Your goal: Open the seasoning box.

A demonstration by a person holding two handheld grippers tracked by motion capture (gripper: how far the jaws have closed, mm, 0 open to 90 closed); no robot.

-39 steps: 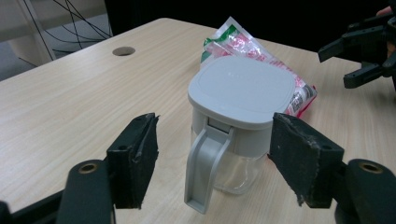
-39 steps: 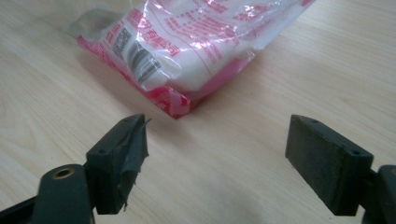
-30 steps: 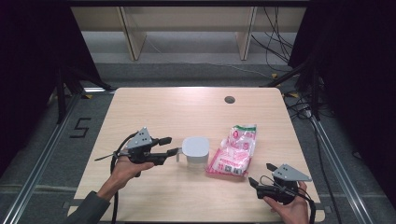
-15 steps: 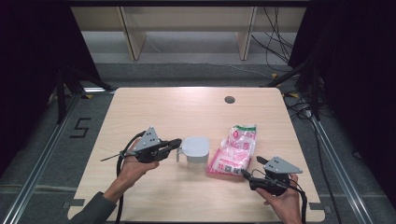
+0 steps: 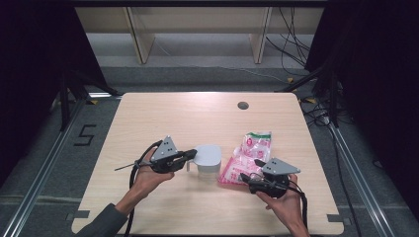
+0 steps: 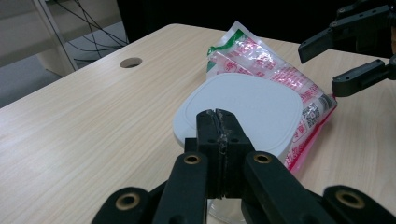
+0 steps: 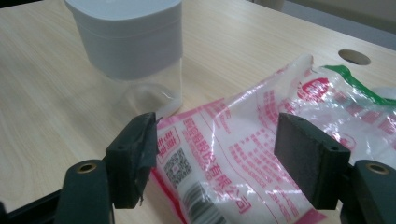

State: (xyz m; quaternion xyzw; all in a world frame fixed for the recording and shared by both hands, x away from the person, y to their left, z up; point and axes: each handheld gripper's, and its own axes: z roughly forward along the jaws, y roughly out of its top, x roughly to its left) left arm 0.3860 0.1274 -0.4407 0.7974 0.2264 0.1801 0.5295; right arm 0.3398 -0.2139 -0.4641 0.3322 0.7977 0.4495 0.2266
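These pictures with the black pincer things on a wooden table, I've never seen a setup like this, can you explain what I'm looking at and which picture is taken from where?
A person sits at a wooden table and holds a hand tool with two black jaws in each hand. One picture comes from a fixed camera above, looking down. The other two come from small cameras riding on the tools, looking along their own jaws.

On the table stands a clear container with a white lid. Beside it lies a pink and white plastic packet.

The left gripper has its jaws pressed together at the near edge of the lid; whether they pinch the lid is hard to tell. The right gripper is open, with the packet's near end between its jaws, and they have just been closing.
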